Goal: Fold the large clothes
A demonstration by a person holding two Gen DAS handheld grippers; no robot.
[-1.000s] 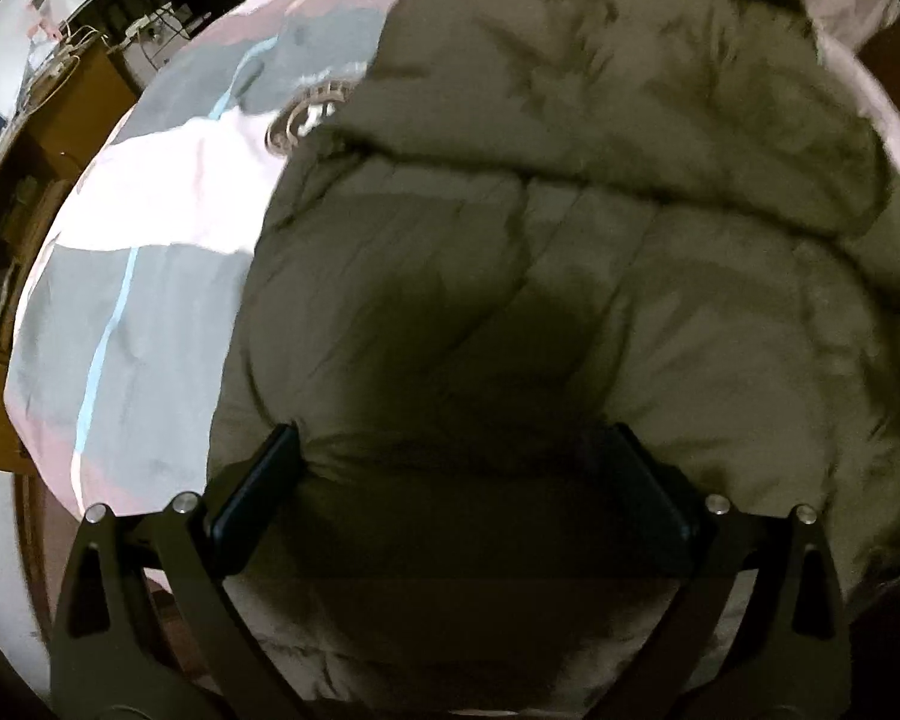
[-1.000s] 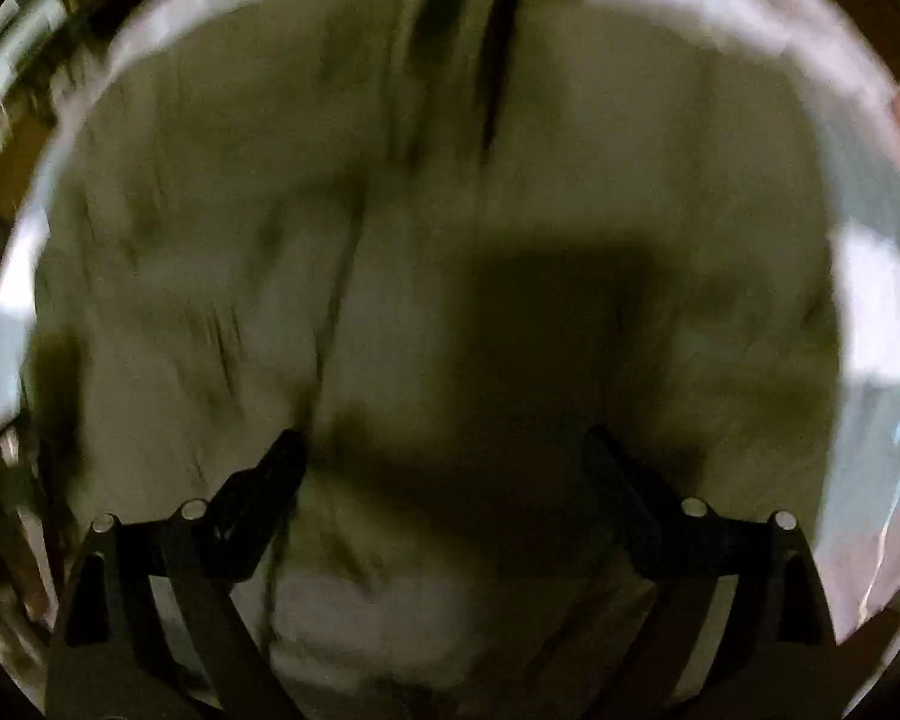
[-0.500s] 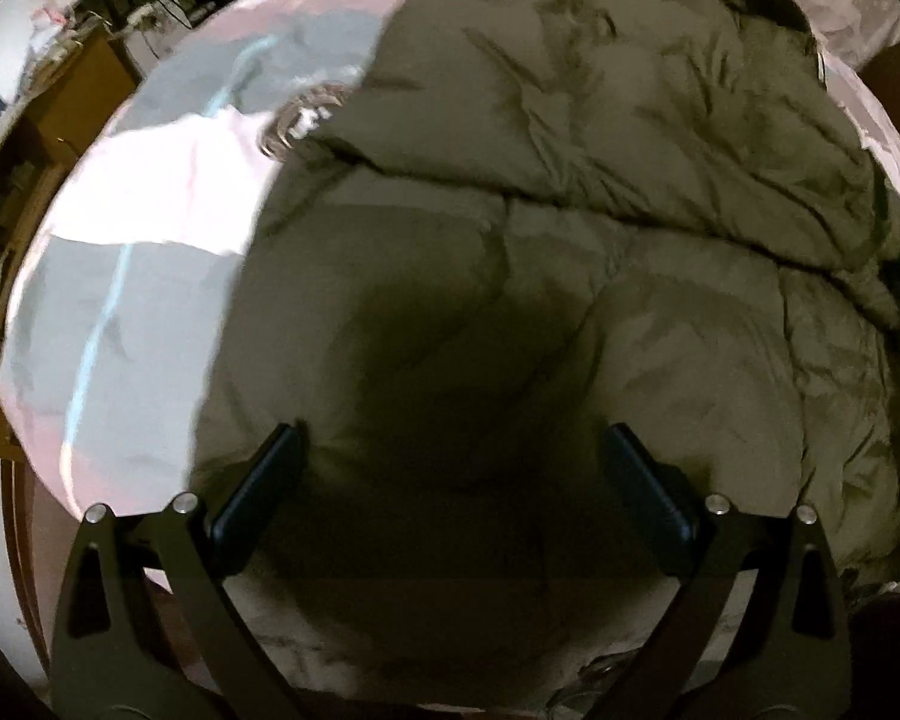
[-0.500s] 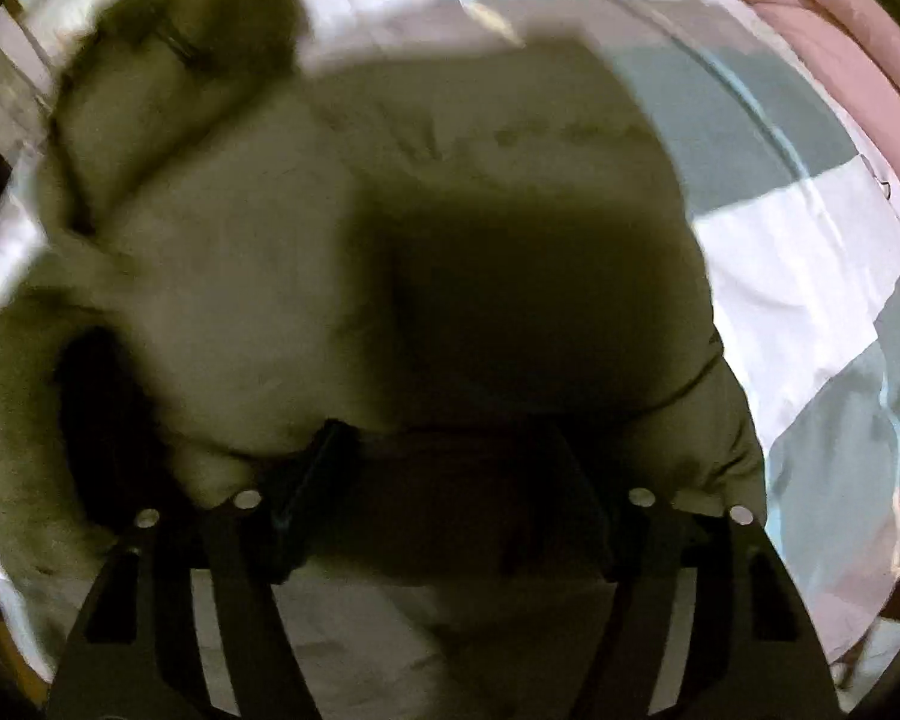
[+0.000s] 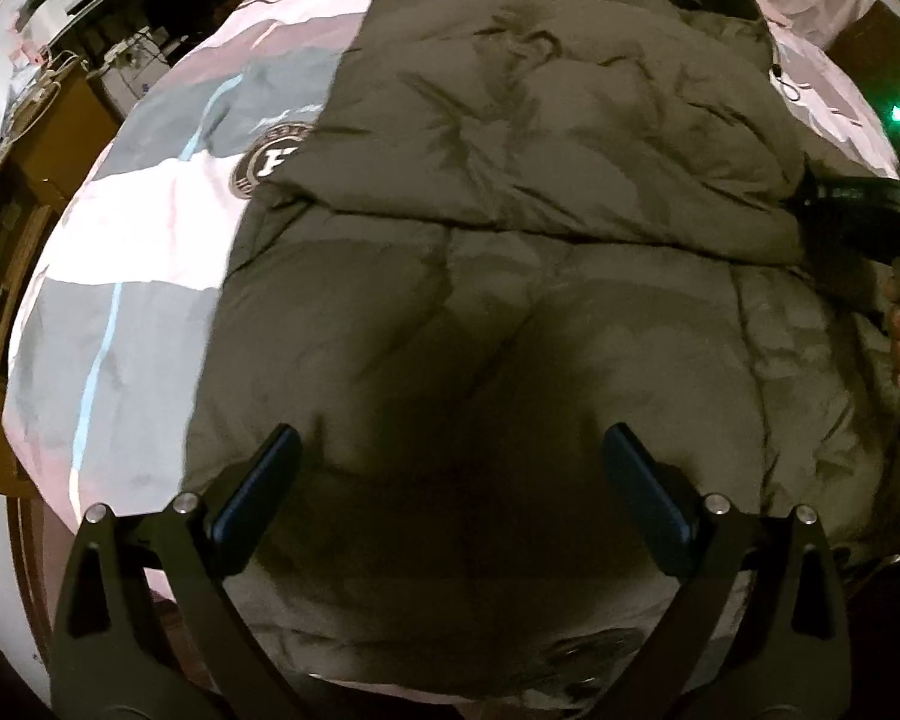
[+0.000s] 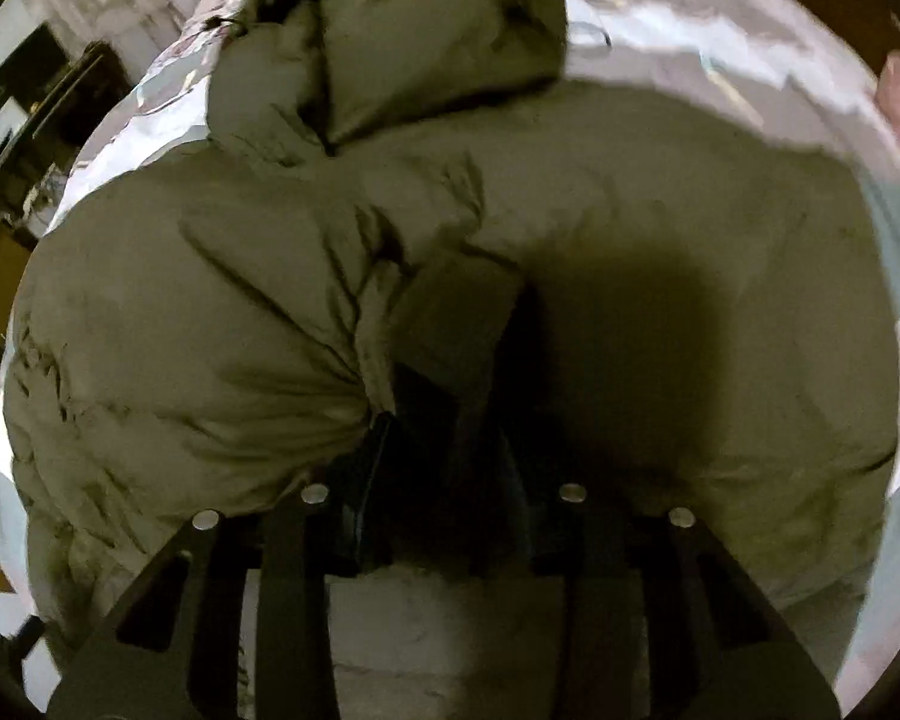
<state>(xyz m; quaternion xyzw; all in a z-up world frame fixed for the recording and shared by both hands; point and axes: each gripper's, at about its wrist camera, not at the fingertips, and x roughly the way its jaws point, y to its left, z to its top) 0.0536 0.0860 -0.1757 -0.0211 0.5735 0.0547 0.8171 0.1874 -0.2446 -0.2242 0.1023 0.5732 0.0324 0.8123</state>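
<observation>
The olive puffer jacket lies spread on the patterned bedsheet and fills the centre and right of the left wrist view. The left gripper hangs above its lower part with jaws wide, nothing between them. In the right wrist view, the right gripper is closing narrow on a fold of the jacket at bottom centre.

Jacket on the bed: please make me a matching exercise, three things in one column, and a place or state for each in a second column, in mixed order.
Things:
1. olive jacket
2. left gripper
3. round logo

Places or states:
a. printed on the bedsheet, partly under the jacket's edge
b. spread over the bed
c. jaws wide apart above the fabric

Pairs: 1-b, 2-c, 3-a
</observation>
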